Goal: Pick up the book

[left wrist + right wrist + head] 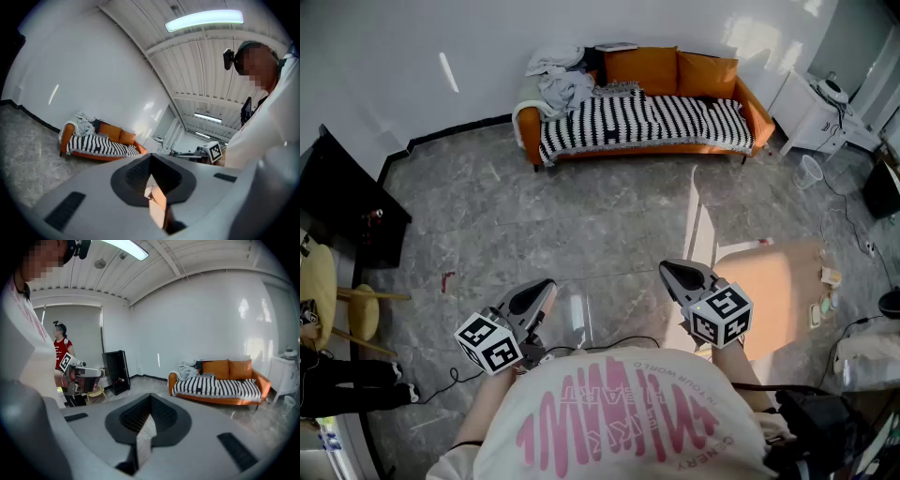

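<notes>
item: person's shirt [619,422], white with pink print, fills the bottom of the head view.

item: left gripper [546,284], held out in front of the body, marker cube [488,342] at its rear. it points forward across the floor toward the sofa. jaws closed tip to tip, nothing between them.

item: right gripper [667,267], alongside and apart from the left, its own marker cube [721,315] at the rear. same forward heading. jaws closed together, empty.

item: floor [581,216], grey marble-look tiles, glossy, with a sunlit patch [769,291] beside the right gripper and a thin black cable [450,380] trailing near the left one.

item: black cabinet [347,202] at the left wall, a yellow stool [319,281] near it.

item: clear plastic bin [807,172] on the floor at right, near a white cabinet [811,117].

item: sofa [759,117], orange, against the far white wall, well apart from both grippers. a black-and-white striped throw [647,122] covers the seat; two orange cushions [675,67] lean on the back; a heap of pale clothes [558,80] sits at its left end.

item: book [616,46], taken to be the flat pale thing lying on top of the sofa's backrest beside the clothes; too small to be sure. it is far ahead of both grippers, touched by neither.

item: second person [61,352] in a red top, seen in the right gripper view, standing by the black cabinet.
</notes>
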Action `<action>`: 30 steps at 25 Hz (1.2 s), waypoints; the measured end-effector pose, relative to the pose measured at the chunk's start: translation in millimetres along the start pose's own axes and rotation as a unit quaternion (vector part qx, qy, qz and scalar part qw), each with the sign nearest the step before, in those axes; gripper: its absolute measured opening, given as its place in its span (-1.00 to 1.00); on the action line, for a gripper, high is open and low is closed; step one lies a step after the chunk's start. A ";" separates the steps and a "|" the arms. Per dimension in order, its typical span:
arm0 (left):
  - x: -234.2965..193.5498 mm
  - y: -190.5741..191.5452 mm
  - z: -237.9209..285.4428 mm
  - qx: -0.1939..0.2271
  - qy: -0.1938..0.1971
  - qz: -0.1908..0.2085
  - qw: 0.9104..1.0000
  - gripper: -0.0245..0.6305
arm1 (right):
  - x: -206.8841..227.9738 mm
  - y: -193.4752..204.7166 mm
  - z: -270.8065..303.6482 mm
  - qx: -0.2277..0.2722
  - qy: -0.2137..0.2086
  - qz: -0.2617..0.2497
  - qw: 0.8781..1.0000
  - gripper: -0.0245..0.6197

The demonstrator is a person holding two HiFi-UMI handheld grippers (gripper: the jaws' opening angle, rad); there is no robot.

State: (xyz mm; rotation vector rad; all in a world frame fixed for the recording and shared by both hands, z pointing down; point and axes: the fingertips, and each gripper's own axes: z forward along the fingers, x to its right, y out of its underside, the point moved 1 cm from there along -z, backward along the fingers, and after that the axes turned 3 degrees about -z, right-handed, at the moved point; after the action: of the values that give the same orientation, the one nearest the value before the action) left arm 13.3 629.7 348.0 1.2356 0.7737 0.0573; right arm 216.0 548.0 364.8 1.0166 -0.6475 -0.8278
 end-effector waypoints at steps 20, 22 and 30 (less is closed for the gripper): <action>-8.4 2.3 -3.4 -0.014 0.015 0.003 1.000 -0.91 | -1.4 5.0 6.2 0.006 0.016 0.029 0.999 -0.90; -11.0 0.2 -4.3 -0.013 0.018 0.005 1.000 -0.91 | -2.2 2.2 8.6 0.007 0.018 0.032 0.999 -0.90; -34.0 -13.6 -20.2 -0.009 0.025 0.005 1.000 -0.91 | -17.4 -10.4 36.5 0.005 0.022 0.024 0.999 -0.90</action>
State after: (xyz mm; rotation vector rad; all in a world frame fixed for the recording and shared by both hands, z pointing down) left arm -28.3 626.6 350.9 1.2237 0.8085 0.1031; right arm 174.7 542.5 368.1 1.0212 -0.6362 -0.7580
